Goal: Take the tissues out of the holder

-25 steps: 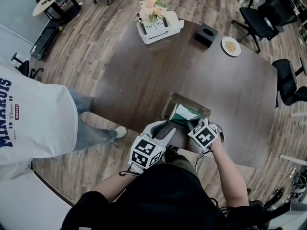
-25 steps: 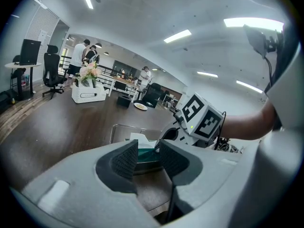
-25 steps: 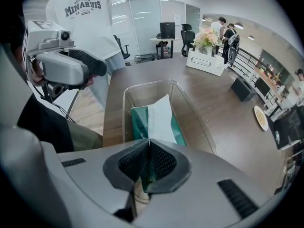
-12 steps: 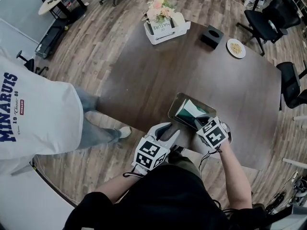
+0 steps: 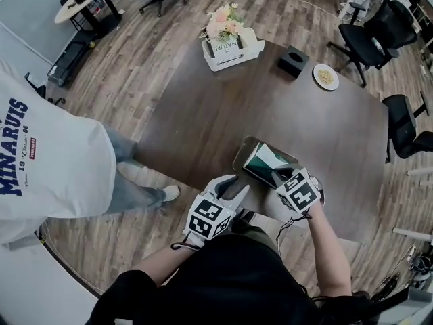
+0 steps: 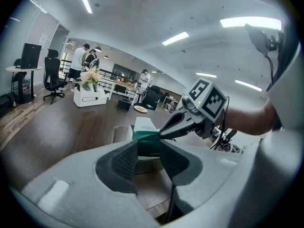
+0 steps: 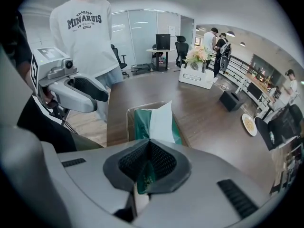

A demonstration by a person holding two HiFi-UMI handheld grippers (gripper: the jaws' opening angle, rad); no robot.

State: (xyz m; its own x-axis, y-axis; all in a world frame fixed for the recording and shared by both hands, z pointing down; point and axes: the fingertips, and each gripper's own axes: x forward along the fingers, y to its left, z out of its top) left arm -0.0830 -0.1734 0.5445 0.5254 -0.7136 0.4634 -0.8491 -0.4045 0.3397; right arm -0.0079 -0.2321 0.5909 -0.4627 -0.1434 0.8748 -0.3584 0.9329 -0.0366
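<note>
Compared with one second before, the right gripper [image 5: 281, 175] stands a little higher, and the near end of the tissue pack [image 5: 262, 160] is raised more steeply out of the holder [image 5: 245, 147]. The left gripper [image 5: 233, 187] is at nearly the same place beside it. The holder has not moved on the table [image 5: 203, 107].

In the right gripper view, the two jaws of the right gripper [image 7: 148, 163] are clenched together on the green edge of the tissue pack [image 7: 154, 122]. The rest of the pack, green with a white sheet on top, reaches away from the jaws into the clear holder [image 7: 128, 122].

In the left gripper view, the left gripper [image 6: 148, 158] is released, with its jaws apart and nothing pressed between the pads. The tissue pack [image 6: 145, 139] shows through the gap but lies beyond the fingertips, where the tip of the right gripper [image 6: 164, 133] pinches it.

In the head view, the marker cube of the right gripper covers the near corner of the holder. I cannot tell whether the far end of the pack rests on the holder's floor. A person in a white shirt [image 5: 47, 161] stands at the left and is cut off by the frame.
</note>
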